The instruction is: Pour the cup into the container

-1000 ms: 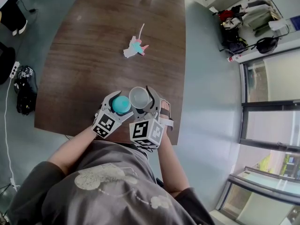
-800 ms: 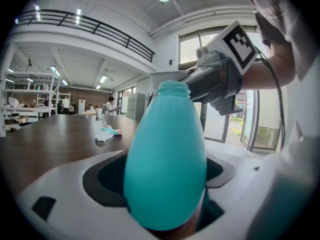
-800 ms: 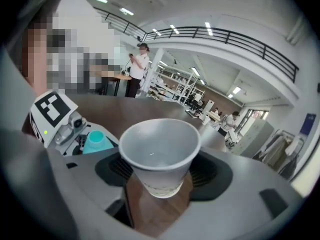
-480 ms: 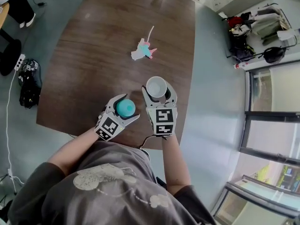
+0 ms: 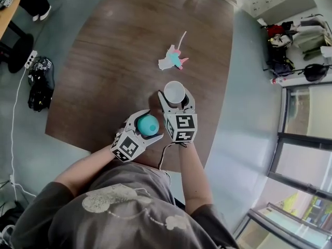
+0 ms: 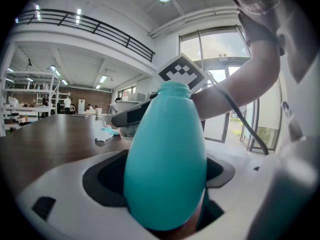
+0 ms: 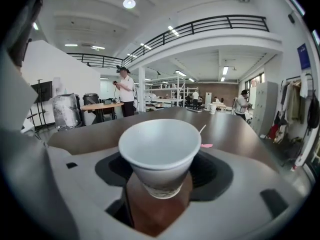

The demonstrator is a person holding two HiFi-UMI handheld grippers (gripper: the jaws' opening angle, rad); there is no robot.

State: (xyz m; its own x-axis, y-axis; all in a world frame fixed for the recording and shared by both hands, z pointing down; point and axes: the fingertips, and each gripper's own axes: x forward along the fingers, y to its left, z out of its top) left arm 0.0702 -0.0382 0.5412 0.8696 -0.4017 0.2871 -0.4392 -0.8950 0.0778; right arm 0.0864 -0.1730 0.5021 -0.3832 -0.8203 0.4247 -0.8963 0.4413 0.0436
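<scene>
Closest to us, at the bottom of the head view, is the person's grey shirt [image 5: 111,198] with a faint pale print and no words we can read. Just beyond it, both hands are held side by side over the near edge of a dark wooden desk [image 5: 119,56]. The left gripper [image 5: 148,122] pinches a smooth, egg-shaped teal container [image 6: 167,159] around its widest part, upright with its narrow mouth on top. The right gripper [image 5: 174,93] pinches a white cup [image 7: 160,149] low on its wall, upright and just beside the container without touching it. From this angle we see only the cup's white inside, so we cannot tell what it holds. We judge that a pour could miss, because the container's mouth is much narrower than the cup's rim and any spill would land on the desk. The thin cup could also buckle if squeezed harder, and the rounded, glossy container could slip or twist in its hold. Each gripper carries a marker cube [image 5: 182,128] with black-and-white squares but no lettering. A faint printed band near the cup's base is unreadable. Farther along the desk, well apart from the hands, lies a small pink, teal and white toy [image 5: 173,60]. In the right gripper view, a blue sign [image 7: 303,54] on the far wall is too small to read.
</scene>
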